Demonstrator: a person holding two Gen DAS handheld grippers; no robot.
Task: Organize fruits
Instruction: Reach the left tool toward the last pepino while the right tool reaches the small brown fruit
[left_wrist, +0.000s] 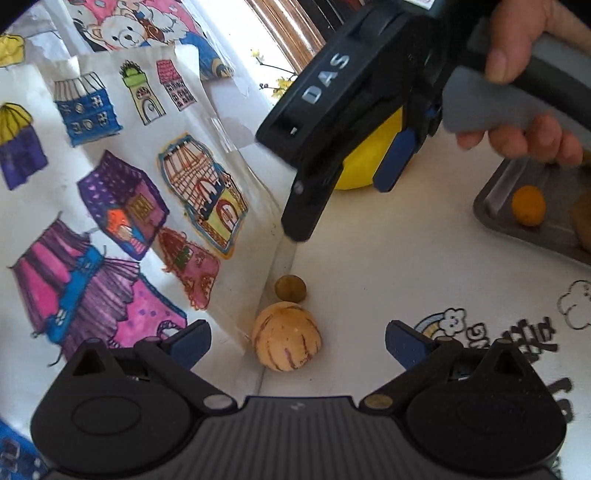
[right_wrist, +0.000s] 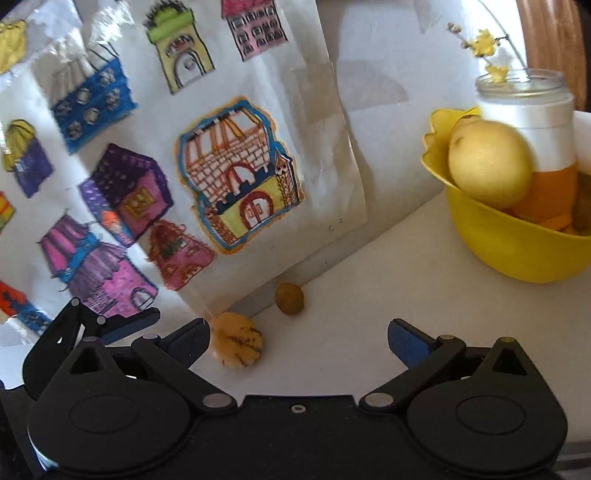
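A pale striped round fruit (left_wrist: 286, 340) lies on the white table between my open left gripper's (left_wrist: 297, 341) fingertips; it also shows in the right wrist view (right_wrist: 236, 345). A small brown fruit (left_wrist: 290, 288) lies just beyond it by the wall (right_wrist: 289, 298). My right gripper (right_wrist: 299, 341) is open and empty; seen from the left wrist it hovers above, in front of the yellow bowl (left_wrist: 369, 162). The yellow bowl (right_wrist: 517, 243) holds a pale yellow fruit (right_wrist: 489, 164) and orange fruit (right_wrist: 550, 206).
A grey tray (left_wrist: 495, 210) at the right holds a small orange fruit (left_wrist: 528, 205). A wall covered with coloured house drawings (left_wrist: 110, 177) rises on the left. A glass jar (right_wrist: 528, 110) with yellow flowers stands behind the bowl.
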